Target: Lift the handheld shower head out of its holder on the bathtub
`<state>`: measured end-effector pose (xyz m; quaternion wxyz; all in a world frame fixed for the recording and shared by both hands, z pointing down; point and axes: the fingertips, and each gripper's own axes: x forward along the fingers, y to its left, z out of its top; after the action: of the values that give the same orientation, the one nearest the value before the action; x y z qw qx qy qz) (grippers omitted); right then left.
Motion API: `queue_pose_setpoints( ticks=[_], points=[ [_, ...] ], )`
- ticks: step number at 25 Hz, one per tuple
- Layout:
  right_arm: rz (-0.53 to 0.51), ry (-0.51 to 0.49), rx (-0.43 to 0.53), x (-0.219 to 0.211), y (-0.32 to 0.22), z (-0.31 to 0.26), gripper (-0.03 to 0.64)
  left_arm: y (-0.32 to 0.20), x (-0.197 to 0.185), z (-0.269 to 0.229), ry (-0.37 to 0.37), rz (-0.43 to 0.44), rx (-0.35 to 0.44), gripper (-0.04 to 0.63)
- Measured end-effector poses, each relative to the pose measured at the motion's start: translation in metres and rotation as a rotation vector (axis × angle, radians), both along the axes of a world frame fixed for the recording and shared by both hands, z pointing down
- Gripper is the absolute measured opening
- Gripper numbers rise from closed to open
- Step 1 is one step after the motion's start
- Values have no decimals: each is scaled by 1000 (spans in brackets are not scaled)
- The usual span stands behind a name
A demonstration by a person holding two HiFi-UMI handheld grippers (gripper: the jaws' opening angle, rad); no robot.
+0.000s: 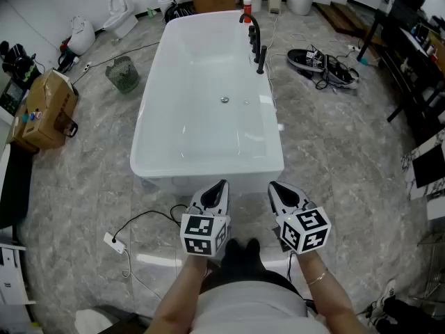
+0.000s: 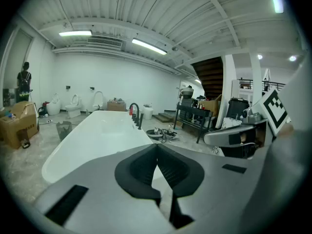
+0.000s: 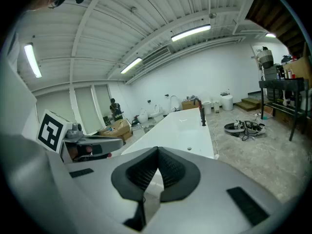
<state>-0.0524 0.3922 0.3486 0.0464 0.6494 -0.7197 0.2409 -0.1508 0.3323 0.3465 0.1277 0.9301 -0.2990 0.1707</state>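
Both sets of fingers (image 2: pixel 139 168) pressed together, nothing between. Left gripper (image 1: pixel 221 185) & right gripper (image 1: pixel 273 185) are side by side, just short of the bathtub (image 1: pixel 208 167) near end, prob. waiting to start. Shower head (image 1: pixel 262 56) stands in its holder on the far right rim, near the faucet (image 1: pixel 249 21), well apart from both. Right gripper looks better placed for the reach.
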Motion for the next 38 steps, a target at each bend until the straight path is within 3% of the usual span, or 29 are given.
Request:
queue_pose_setpoints(
  ticks=[14, 22, 30, 38],
  points=[
    [38, 53, 71, 38, 11, -16, 6, 15, 27, -12, -1, -23, 40, 20],
    [20, 12, 75, 45, 0, -8, 63, 6, 32, -4, -13, -28, 31, 20],
    [-3, -18, 47, 56, -58, 5, 157, -55, 48, 12, -14, -22, 6, 20],
    [5, -43, 2, 66, -178, 23, 189, -172, 66, 32, -20, 17, -37, 20]
  ],
)
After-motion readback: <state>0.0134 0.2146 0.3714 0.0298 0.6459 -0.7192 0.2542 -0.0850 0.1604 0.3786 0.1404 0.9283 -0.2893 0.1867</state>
